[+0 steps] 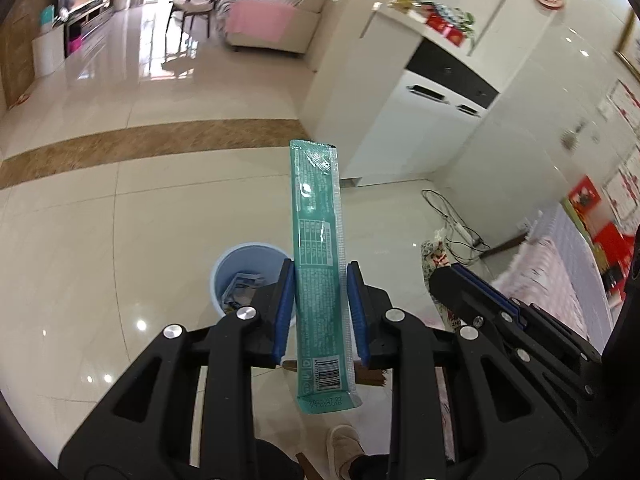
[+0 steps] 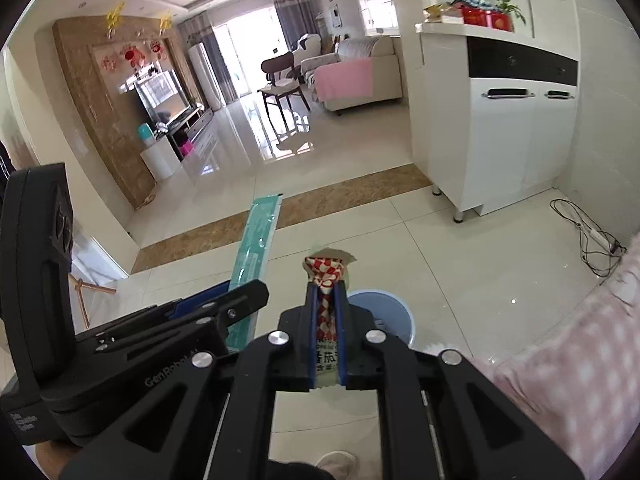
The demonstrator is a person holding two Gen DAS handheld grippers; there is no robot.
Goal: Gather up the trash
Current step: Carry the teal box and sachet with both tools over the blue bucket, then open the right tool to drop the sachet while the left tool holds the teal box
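Note:
My left gripper (image 1: pixel 320 270) is shut on a long teal wrapper (image 1: pixel 318 240) that stands up between its blue pads. Below and just left of it on the floor is a light blue bin (image 1: pixel 244 264) with some trash inside. My right gripper (image 2: pixel 326 290) is shut on a red-and-white checked packet (image 2: pixel 326 276), crumpled at its top. The light blue bin (image 2: pixel 384 312) lies just behind and right of those fingers, partly hidden. The left gripper (image 2: pixel 244 292) with its teal wrapper (image 2: pixel 256 240) shows at the left of the right wrist view; the right gripper (image 1: pixel 452 272) shows at the right of the left wrist view.
Glossy cream floor tiles with a brown strip (image 1: pixel 148 148) run across. A white cabinet (image 2: pixel 500 128) stands at the right, with a power strip and cables (image 2: pixel 592 240) on the floor beside it. A pink checked cloth (image 2: pixel 580 344) covers furniture at the right. A person's slipper (image 1: pixel 344 444) shows below.

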